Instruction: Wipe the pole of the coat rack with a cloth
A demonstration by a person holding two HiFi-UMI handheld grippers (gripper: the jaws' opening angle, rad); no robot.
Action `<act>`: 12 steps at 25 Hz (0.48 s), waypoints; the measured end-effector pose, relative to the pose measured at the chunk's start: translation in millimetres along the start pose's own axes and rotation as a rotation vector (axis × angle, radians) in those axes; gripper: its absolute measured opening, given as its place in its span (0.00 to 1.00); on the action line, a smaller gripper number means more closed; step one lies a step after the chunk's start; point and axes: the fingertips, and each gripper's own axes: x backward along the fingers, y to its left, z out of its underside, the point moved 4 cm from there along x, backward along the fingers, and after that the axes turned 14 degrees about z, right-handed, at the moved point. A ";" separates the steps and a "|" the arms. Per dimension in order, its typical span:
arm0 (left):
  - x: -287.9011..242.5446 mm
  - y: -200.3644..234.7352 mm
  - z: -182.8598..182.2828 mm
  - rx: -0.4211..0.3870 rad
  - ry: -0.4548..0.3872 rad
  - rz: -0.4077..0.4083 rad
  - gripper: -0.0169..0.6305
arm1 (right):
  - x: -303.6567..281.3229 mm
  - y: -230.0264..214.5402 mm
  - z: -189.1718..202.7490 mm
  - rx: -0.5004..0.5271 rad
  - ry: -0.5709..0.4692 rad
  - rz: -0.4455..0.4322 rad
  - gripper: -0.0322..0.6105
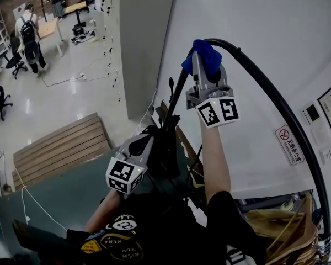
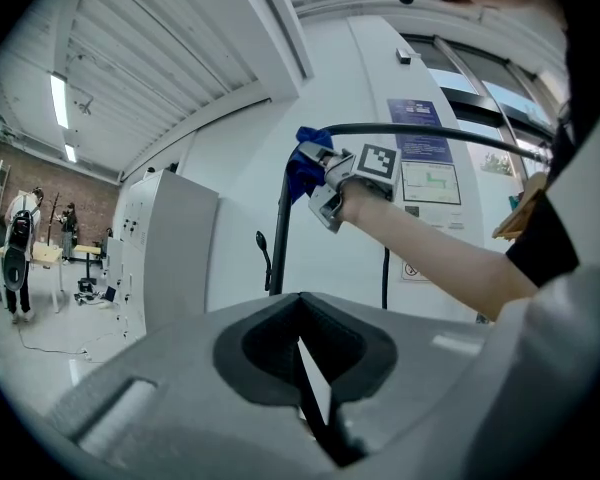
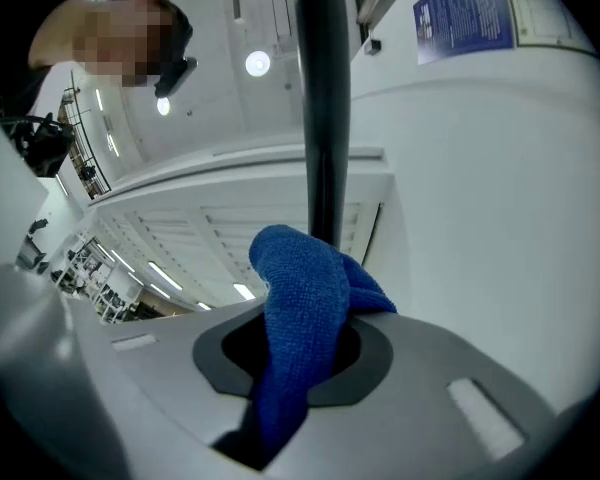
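Note:
The coat rack's black pole (image 1: 177,99) rises to a bend and runs on as a curved top bar (image 1: 278,104). My right gripper (image 1: 202,61) is raised to that bend, shut on a blue cloth (image 1: 206,56) that presses against the pole. In the right gripper view the cloth (image 3: 302,313) bulges from the jaws, with the pole (image 3: 325,98) right behind it. My left gripper (image 1: 145,146) hangs lower, beside the upright, jaws together and holding nothing. Its own view shows the pole (image 2: 278,238) ahead, with the right gripper (image 2: 323,175) and cloth (image 2: 304,164) at the bend.
A white wall (image 1: 248,32) stands close behind the rack, with notices (image 2: 421,140) on it. Wooden hangers (image 1: 287,231) crowd the bottom right. A black hook (image 1: 170,85) juts from the upright. A wooden pallet (image 1: 60,148) lies on the floor at left; people (image 1: 28,35) stand far off.

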 end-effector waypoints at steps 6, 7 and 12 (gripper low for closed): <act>2.5 0.4 2.2 0.012 0.000 -0.005 0.03 | 30.4 13.8 65.9 0.034 0.197 -0.051 0.14; 3.0 0.3 2.1 0.011 0.000 -0.004 0.03 | 38.7 16.0 78.7 0.044 0.233 -0.054 0.14; 3.7 0.3 4.3 0.014 -0.001 -0.003 0.03 | 87.5 22.5 153.2 0.080 0.434 -0.108 0.14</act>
